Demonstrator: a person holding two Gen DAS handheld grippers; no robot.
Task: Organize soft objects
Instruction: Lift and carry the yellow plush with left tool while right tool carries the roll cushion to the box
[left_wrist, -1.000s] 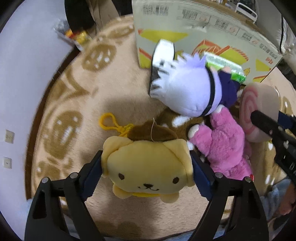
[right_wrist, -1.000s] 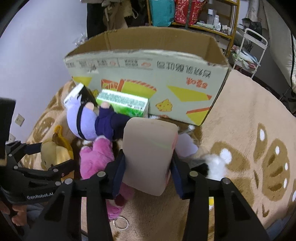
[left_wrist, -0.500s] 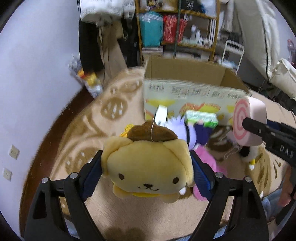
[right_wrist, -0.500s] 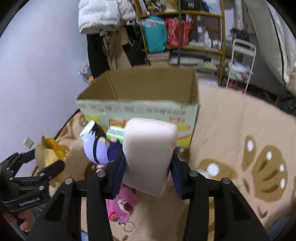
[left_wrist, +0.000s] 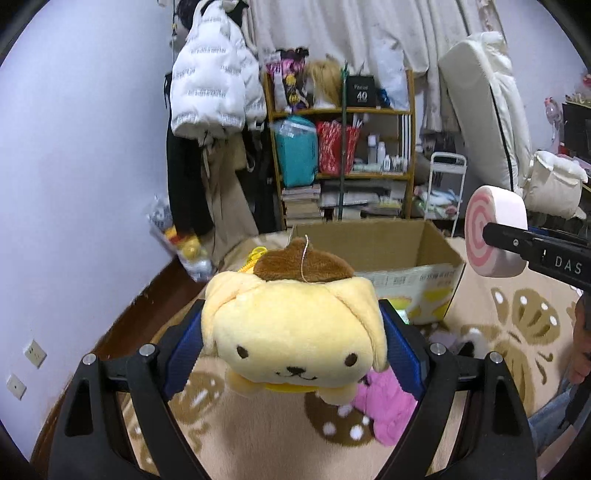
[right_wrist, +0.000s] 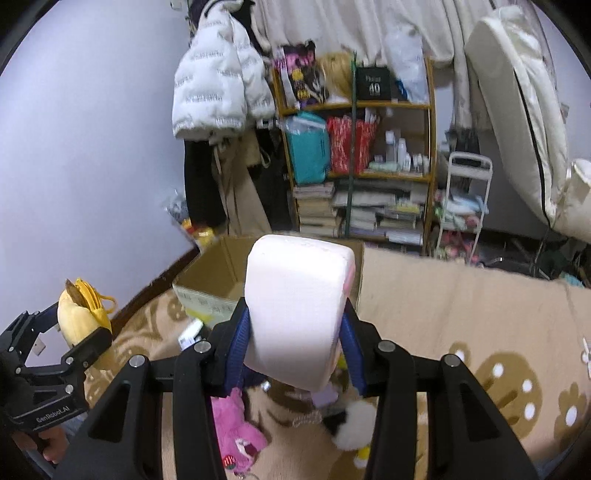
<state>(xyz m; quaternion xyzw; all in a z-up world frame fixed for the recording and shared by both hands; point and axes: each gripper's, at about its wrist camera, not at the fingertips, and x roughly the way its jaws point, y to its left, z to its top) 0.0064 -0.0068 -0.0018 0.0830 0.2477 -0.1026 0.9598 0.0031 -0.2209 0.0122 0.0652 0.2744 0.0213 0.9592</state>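
My left gripper (left_wrist: 293, 347) is shut on a yellow dog plush (left_wrist: 291, 332) with a brown beret, held up above the rug. That plush also shows at the left of the right wrist view, yellow dog plush (right_wrist: 79, 317). My right gripper (right_wrist: 295, 332) is shut on a pink swirl-roll cushion (right_wrist: 295, 314); its spiral face shows in the left wrist view, cushion (left_wrist: 493, 236). Behind both stands an open cardboard box (left_wrist: 388, 254), box (right_wrist: 210, 273). A pink plush (left_wrist: 384, 406) lies on the rug below, pink plush (right_wrist: 232, 428).
A beige patterned rug (right_wrist: 480, 332) covers the floor. A cluttered wooden shelf (left_wrist: 343, 155), hanging coats (left_wrist: 210, 96) and a white cart (right_wrist: 465, 206) stand behind the box. A black-and-white plush (right_wrist: 351, 424) lies near the pink one. A person's hand (right_wrist: 51, 443) grips the left tool.
Both grippers rose and tilted up with their plush toys. The view went from the toy pile on the rug to the box's open top and the shelf behind.
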